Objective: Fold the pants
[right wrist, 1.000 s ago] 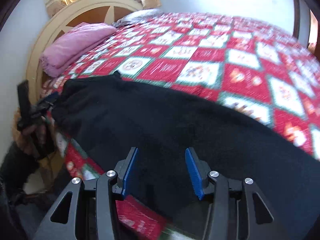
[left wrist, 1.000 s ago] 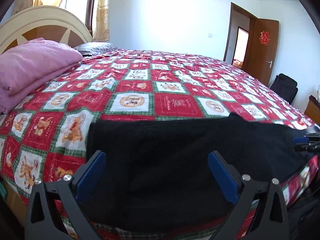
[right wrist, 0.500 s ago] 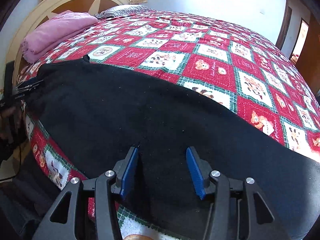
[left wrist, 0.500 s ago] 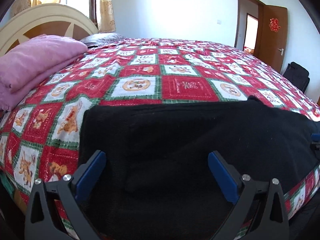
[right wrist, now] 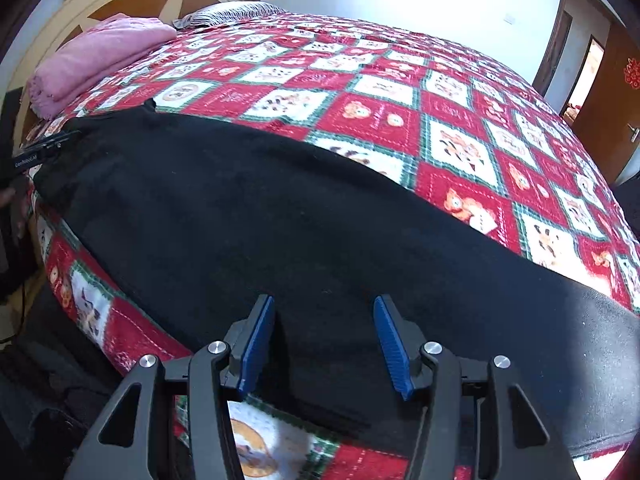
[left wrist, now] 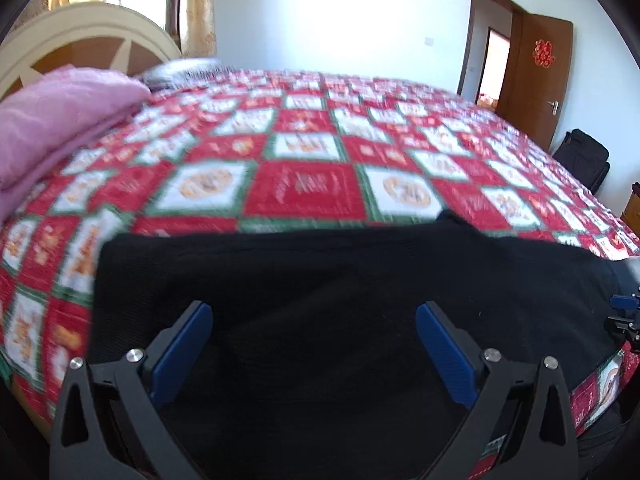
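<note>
Pants (right wrist: pixel 280 216), black, lie flat along the near edge of the bed (left wrist: pixel 308 184). Left tool (left wrist: pixel 312 320) hangs over them, spread wide, gripping nothing. Right tool (right wrist: pixel 324 316) is about half open and has just been widening, its blue pads (right wrist: pixel 256 344) not pinching the fabric.

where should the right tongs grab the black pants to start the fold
Probably the near hem of the flat black fabric pants, where it lies along the edge of the red checked patchwork bedspread. Come from the bedside, angled down: the open right tongs already straddle that exposed edge, the only part that offers a lip.
</note>
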The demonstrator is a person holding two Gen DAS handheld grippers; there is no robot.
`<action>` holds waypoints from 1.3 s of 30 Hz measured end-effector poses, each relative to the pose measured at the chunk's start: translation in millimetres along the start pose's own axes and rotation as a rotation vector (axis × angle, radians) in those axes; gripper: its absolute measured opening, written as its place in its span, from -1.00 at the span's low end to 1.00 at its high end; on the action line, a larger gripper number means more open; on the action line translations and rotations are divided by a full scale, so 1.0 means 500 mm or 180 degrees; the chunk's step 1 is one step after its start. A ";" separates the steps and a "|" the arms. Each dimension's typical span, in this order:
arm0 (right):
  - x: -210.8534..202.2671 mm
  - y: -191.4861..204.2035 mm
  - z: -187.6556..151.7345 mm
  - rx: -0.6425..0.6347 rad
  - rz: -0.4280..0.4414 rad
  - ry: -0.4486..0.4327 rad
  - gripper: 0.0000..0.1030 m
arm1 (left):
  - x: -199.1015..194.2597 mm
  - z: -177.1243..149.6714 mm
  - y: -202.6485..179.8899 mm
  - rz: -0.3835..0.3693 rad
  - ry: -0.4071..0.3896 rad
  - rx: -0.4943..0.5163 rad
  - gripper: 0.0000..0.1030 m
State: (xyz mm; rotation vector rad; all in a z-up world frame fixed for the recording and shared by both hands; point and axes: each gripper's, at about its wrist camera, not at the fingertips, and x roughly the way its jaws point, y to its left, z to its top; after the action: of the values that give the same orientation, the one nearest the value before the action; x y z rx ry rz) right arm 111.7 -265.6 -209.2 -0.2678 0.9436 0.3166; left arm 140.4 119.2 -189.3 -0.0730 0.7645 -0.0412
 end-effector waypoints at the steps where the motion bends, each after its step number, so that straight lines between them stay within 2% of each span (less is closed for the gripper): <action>1: 0.000 -0.001 -0.001 -0.0010 0.0002 -0.0009 0.07 | 0.012 -0.006 -0.003 0.0028 0.0029 -0.0002 1.00; 4: -0.018 -0.006 0.001 0.0009 -0.0008 -0.0045 0.08 | 0.007 -0.012 -0.019 0.0142 -0.0039 0.0083 1.00; 6: -0.055 -0.025 -0.002 0.0079 -0.0040 -0.0211 0.08 | -0.002 -0.005 -0.016 0.0087 -0.0025 0.0033 1.00; 8: -0.101 -0.066 -0.010 0.0237 -0.0087 -0.0403 0.08 | -0.021 0.003 -0.019 0.0023 -0.0132 -0.0009 1.00; 10: -0.147 -0.134 -0.027 0.0565 -0.0091 -0.0549 0.08 | -0.036 0.008 -0.032 -0.0025 -0.0218 0.0007 1.00; 15: -0.235 -0.314 -0.096 0.1383 -0.0168 -0.0797 0.08 | -0.030 0.005 -0.059 -0.0107 -0.0188 0.0136 1.00; 20: -0.320 -0.447 -0.185 0.2070 -0.0112 -0.1076 0.08 | 0.000 -0.012 -0.025 0.0075 -0.0051 0.0060 1.00; 23: -0.360 -0.511 -0.238 0.2417 -0.0078 -0.1204 0.08 | -0.001 -0.016 -0.007 0.0112 -0.0080 0.0034 1.00; 27: -0.375 -0.584 -0.305 0.2857 0.0090 -0.1262 0.08 | -0.002 -0.017 -0.005 0.0138 -0.0078 0.0026 1.00; 32: -0.341 -0.581 -0.318 0.2899 0.0392 -0.1171 0.08 | -0.003 -0.020 -0.004 0.0148 -0.0072 0.0028 1.00; 34: -0.317 -0.581 -0.318 0.2961 0.0360 -0.1094 0.07 | -0.003 -0.020 -0.001 0.0145 -0.0069 0.0020 1.00; 39: -0.303 -0.576 -0.313 0.2956 0.0426 -0.1133 0.06 | -0.003 -0.020 0.001 0.0143 -0.0076 0.0021 1.00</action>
State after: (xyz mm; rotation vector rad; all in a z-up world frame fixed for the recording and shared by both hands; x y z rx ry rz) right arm 20.9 -609.6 -147.2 0.6856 0.6708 0.0199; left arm 132.1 119.3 -195.7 -0.0499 0.7418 -0.0002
